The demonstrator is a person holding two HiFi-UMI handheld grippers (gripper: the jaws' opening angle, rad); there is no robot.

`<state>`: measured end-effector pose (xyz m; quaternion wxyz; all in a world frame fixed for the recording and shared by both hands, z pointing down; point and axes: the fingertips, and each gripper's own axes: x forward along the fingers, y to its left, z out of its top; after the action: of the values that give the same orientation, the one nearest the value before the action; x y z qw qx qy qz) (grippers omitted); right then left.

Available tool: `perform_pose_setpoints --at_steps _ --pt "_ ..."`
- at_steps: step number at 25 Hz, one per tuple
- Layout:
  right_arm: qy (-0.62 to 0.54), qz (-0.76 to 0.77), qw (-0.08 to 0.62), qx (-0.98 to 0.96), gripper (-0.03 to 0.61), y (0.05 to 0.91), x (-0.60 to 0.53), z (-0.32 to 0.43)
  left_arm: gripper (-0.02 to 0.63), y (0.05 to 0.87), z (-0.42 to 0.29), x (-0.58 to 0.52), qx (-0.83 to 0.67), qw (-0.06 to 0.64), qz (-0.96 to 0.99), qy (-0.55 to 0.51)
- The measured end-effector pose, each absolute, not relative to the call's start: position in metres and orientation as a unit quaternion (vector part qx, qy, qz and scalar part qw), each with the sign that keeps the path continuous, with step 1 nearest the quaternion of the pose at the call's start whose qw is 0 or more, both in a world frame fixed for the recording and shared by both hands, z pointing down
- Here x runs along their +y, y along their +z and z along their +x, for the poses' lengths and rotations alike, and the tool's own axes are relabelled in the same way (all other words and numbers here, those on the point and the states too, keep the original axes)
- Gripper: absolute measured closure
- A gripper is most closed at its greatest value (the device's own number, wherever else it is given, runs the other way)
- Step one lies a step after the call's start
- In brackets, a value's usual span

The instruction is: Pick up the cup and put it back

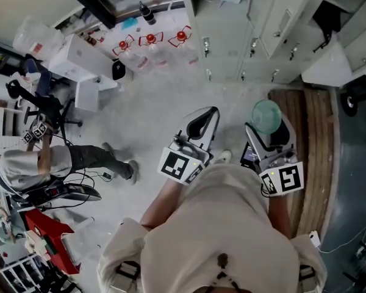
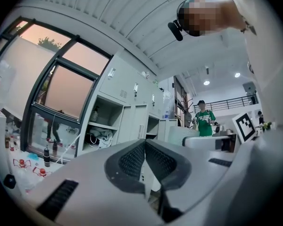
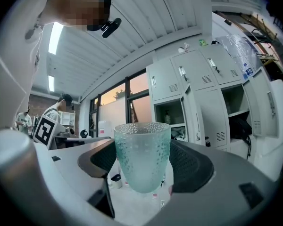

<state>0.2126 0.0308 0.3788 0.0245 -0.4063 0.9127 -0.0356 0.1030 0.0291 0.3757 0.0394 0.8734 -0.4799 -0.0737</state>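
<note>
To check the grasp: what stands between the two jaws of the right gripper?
The green cup, upright, with a jaw against each side of it. The right gripper view shows this.

Bright, even daylight (fisheye-warped edges)

Left gripper [image 2: 145, 144] jaws pressed together, dark ribbed pads [image 2: 132, 159] meeting at the tips, nothing between them. White lockers [image 2: 132, 119] straight behind the jaws. Left of the lockers: big window [image 2: 52, 98], open shelf with tangled cables [image 2: 98, 139], dark bottle [image 2: 46, 155] lower down. Right of the lockers: person in green shirt [image 2: 205, 124], square marker [image 2: 245, 126].
</note>
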Motion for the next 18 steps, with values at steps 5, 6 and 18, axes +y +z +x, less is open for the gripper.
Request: perform_pose_setpoints --at_steps 5,6,18 --pt "-0.043 -0.406 0.019 0.913 0.238 0.386 0.034 0.211 0.604 0.379 0.097 0.033 -0.489 0.038 0.869 -0.067" --pt "-0.045 -0.406 0.017 0.913 0.238 0.388 0.034 0.211 0.604 0.38 0.095 0.033 -0.491 0.04 0.868 -0.066" --pt "-0.053 -0.407 -0.002 0.912 0.238 0.397 0.0 0.177 0.604 0.391 0.063 -0.001 -0.49 0.06 0.867 -0.073"
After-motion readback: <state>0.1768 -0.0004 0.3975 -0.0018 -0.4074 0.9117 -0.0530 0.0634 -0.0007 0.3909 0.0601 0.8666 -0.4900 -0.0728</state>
